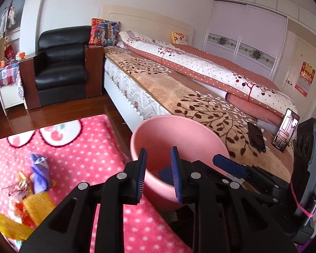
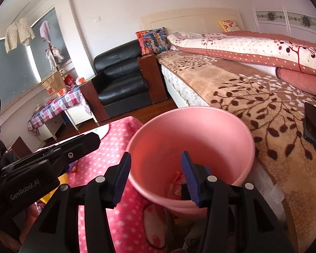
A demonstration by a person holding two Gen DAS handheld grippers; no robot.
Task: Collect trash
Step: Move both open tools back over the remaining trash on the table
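A pink bin (image 1: 168,130) (image 2: 189,130) stands on the pink dotted rug (image 1: 78,151) beside the bed. My left gripper (image 1: 159,149) hangs open over the bin's near rim with nothing between its blue pads. My right gripper (image 2: 156,154) is open too, above the bin's mouth and empty; in the left wrist view it shows at the right as the right gripper (image 1: 227,166). A red and white wrapper (image 2: 177,183) lies at the bottom of the bin. Loose trash lies on the rug to the left: a purple wrapper (image 1: 40,168) and yellow wrappers (image 1: 35,206).
The bed (image 1: 179,88) runs along the right, close against the bin. On its blanket a dark phone (image 1: 257,137) lies flat and a second phone (image 1: 286,130) stands propped up. A black armchair (image 1: 61,67) and a table with a checked cloth (image 1: 2,76) stand at the back left.
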